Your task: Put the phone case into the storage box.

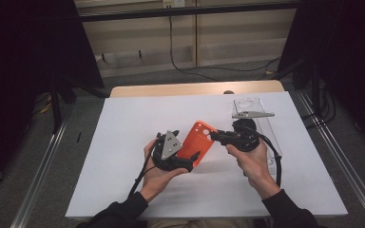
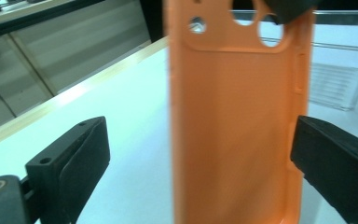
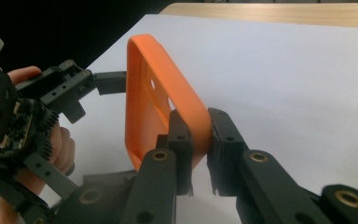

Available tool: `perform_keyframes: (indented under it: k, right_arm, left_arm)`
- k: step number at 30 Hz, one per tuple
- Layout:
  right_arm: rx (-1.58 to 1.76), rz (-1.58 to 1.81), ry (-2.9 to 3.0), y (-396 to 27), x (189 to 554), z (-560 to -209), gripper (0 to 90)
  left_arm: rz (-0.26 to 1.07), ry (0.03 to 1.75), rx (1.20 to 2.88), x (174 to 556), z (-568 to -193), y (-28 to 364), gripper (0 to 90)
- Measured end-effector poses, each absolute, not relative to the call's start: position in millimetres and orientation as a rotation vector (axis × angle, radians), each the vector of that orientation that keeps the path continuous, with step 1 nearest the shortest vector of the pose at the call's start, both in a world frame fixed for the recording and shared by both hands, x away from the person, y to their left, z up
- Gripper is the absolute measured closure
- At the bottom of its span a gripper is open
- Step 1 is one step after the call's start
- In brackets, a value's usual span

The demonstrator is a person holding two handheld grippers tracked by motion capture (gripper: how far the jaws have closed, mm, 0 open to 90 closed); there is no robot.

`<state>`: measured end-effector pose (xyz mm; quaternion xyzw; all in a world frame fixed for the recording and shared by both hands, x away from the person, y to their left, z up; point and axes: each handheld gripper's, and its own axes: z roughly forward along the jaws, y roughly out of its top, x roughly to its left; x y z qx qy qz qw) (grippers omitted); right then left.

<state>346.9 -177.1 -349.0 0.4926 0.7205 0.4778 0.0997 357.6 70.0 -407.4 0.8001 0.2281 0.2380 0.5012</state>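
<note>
Currently, the handover geometry is recorded as follows:
Work item: the orange phone case (image 1: 197,141) is held clear above the white bench (image 1: 123,142), near its middle.
Right gripper (image 3: 198,140): fingers clenched on the case's camera-cutout end.
Left gripper (image 2: 200,154): fingers released, spread either side of the case; the right finger is close against its edge, the left well apart.
Long axis: directed from far right to near left, running down between the left fingers.
Nearer hand: the left, at the case's free end.
Background: a clear plastic box (image 1: 254,111) is seen at far right.
</note>
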Motion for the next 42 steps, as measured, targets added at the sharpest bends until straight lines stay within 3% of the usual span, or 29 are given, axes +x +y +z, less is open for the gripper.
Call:
perform_keyframes:
  k: [2,9,12,20,42]
  right_arm:
    - [1.445,1.413,2.126,-178.0,347.3,-349.0,80.7]
    - [1.446,1.39,2.102,-181.9,348.5,-350.1,80.7]
    - [1.434,1.375,2.094,-183.0,348.4,-350.0,80.7]
    - [1.41,1.376,2.055,-186.5,346.3,-349.2,80.7]
    - [1.392,1.346,2.008,-201.6,343.6,-348.8,80.7]
  left_arm:
    - [0.622,0.556,1.923,356.8,-404.4,72.3,2.8]
    - [0.563,0.583,1.894,359.7,-399.2,84.0,2.5]
    - [0.626,0.613,1.915,360.0,-400.2,86.7,2.5]
    - [0.566,0.642,1.848,361.0,-405.8,97.8,2.5]
    - [0.588,0.675,1.724,353.3,-402.8,143.5,1.8]
